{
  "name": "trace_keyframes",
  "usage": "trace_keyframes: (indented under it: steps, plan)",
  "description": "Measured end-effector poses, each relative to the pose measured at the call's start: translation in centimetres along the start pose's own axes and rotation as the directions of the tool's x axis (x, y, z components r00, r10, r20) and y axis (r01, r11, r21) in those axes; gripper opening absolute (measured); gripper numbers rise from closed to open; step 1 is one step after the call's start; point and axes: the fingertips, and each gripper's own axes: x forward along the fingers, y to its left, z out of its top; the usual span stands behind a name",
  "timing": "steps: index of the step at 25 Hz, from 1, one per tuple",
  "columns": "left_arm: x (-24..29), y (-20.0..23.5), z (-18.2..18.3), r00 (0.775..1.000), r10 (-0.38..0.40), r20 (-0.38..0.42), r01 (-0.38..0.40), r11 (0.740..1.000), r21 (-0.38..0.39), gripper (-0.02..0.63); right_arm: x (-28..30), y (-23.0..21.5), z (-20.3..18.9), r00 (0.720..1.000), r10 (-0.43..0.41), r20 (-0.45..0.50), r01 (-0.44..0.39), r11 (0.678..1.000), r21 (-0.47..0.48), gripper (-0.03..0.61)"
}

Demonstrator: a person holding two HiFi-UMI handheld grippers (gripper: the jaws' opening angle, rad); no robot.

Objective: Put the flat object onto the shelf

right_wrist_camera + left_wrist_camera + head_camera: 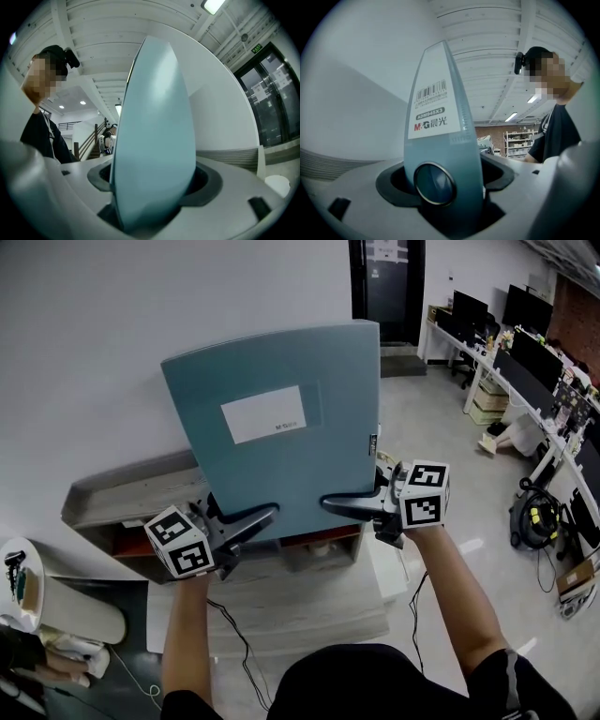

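Here, a flat blue-grey plastic file box [281,437] is held upright and slightly tilted above the top board of a low pale-wood shelf unit [122,491]. Its broad face, which bears a white rectangular label [264,414], is turned toward the head camera. The box's lower edge is seen in front of the shelf's front rim; whether it touches the shelf cannot be told.

The left gripper [246,524] is clamped on the box's lower left part, over the shelf's middle. In the left gripper view the narrow spine is pinched between the jaws, and a barcode sticker [431,110] and a metal-rimmed finger hole [434,183] are shown on it.

The right gripper [349,506] is clenched on the box's lower right part, above the shelf's right end. In the right gripper view the plain narrow edge of the box [154,154] fills the gap between the jaws.

A white wall [94,352] stands behind the shelf. A black cable [239,638] is trailed across the floor in front of the shelf. Office desks with dark monitors [525,348] are seen well off to the shelf's right
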Motion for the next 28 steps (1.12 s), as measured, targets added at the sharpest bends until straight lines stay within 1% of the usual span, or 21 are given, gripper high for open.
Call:
trace_keyframes:
  steps: [3, 7, 9, 12, 15, 17, 25, 28]
  plan:
    - [-0.9, 1.3, 1.0, 1.0, -0.009, 0.007, 0.009, 1.0, 0.023, 0.357, 1.5, -0.3, 1.0, 1.0, -0.015, 0.005, 0.015, 1.0, -0.025, 0.35]
    - [-0.9, 1.5, 1.9, 1.0, -0.01, 0.017, 0.01, 0.999, 0.049, 0.359, 1.6, -0.4, 1.9, 0.999, -0.041, 0.01, 0.042, 0.998, -0.055, 0.356]
    - [-1.2, 2.3, 2.1, 1.0, -0.006, 0.02, 0.005, 0.998, 0.061, 0.36, 2.3, -0.8, 2.1, 0.998, -0.062, 0.006, 0.063, 0.996, -0.07, 0.36]
    - [-1.5, 3.8, 2.5, 1.0, 0.003, 0.018, -0.004, 0.998, 0.066, 0.365, 3.3, -1.8, 2.6, 0.996, -0.089, 0.006, 0.089, 0.994, -0.066, 0.368]
    - [-1.3, 4.5, 2.6, 1.0, 0.015, 0.006, -0.015, 0.998, 0.06, 0.37, 3.4, -2.4, 2.8, 0.994, -0.111, -0.001, 0.111, 0.992, -0.052, 0.371]
    - [-1.1, 4.5, 2.6, 1.0, 0.027, -0.001, -0.026, 0.997, 0.07, 0.373, 3.2, -2.5, 2.8, 0.991, -0.135, -0.002, 0.134, 0.989, -0.062, 0.378]
    - [0.1, 6.4, 1.8, 0.993, 0.105, -0.059, -0.095, 0.983, 0.16, 0.385, 3.0, -5.2, 2.1, 0.965, -0.257, -0.052, 0.246, 0.956, -0.159, 0.416]
    - [0.5, 6.8, 1.3, 0.99, 0.117, -0.074, -0.103, 0.979, 0.174, 0.385, 3.0, -5.9, 1.6, 0.957, -0.281, -0.072, 0.267, 0.95, -0.162, 0.422]
